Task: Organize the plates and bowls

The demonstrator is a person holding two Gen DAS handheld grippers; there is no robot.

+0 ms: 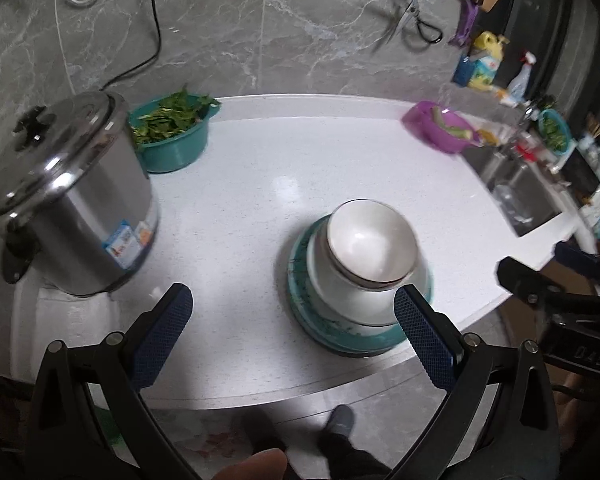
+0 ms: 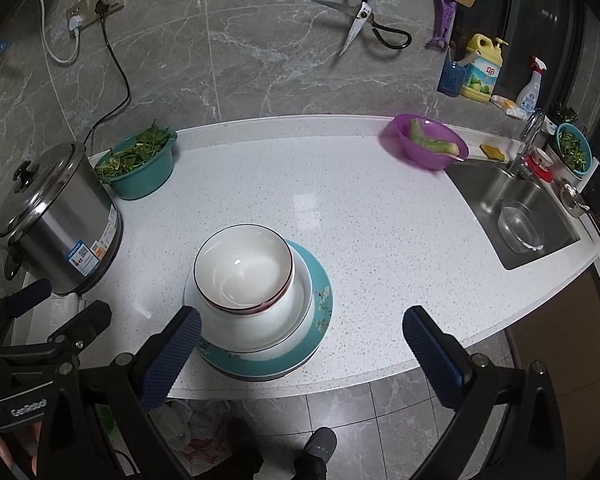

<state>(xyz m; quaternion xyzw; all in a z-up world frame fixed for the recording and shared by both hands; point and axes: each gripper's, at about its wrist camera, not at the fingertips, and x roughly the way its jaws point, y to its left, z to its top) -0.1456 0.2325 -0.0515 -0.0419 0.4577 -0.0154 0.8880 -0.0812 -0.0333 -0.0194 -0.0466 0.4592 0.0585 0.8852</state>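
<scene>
A stack stands near the front edge of the white counter (image 2: 360, 220): a teal plate (image 2: 320, 304) at the bottom, a white bowl (image 2: 260, 328) on it, and smaller white bowls (image 2: 242, 270) nested on top. In the left wrist view the same stack (image 1: 360, 264) sits just ahead of the right finger. My left gripper (image 1: 292, 320) is open and holds nothing, to the left of the stack. My right gripper (image 2: 300, 336) is open and empty, with its left finger in front of the stack's near left side. The left gripper's fingers (image 2: 32, 292) show at the far left of the right wrist view.
A steel rice cooker (image 2: 56, 228) stands at the left, with a teal basin of greens (image 2: 140, 168) behind it. A purple bowl of vegetables (image 2: 424, 144) sits at the back right beside the sink (image 2: 512, 216). Scissors (image 2: 364, 20) hang on the wall.
</scene>
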